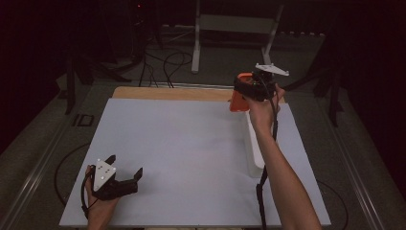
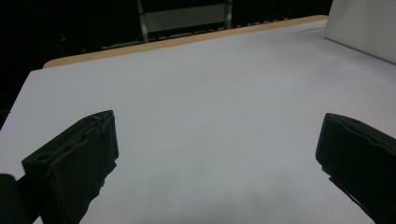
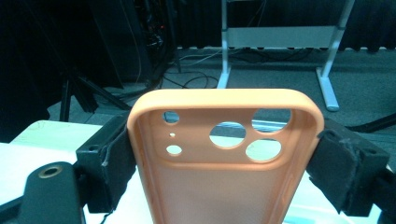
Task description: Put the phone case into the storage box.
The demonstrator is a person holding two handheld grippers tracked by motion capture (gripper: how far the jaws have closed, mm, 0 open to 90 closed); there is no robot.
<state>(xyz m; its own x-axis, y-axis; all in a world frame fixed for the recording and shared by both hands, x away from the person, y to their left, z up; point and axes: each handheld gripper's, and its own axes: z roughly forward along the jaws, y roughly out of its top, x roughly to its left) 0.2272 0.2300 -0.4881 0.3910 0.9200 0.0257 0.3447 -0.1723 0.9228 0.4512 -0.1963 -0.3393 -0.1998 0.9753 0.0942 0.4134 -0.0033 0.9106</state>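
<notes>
Spanning the scene: white counter (image 1: 191, 158). White box (image 1: 253, 148), right part of counter. Orange phone case (image 3: 224, 158), above counter's far right corner, clamped between right gripper (image 1: 250, 91) jaws. Left gripper (image 1: 125, 176), counter's near left, jaws wide, nothing between.

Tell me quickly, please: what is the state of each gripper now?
Left gripper: open, holding nothing, low over the white table.
Right gripper: closed on the sides of the orange phone case, held up at the table's far right.
</notes>
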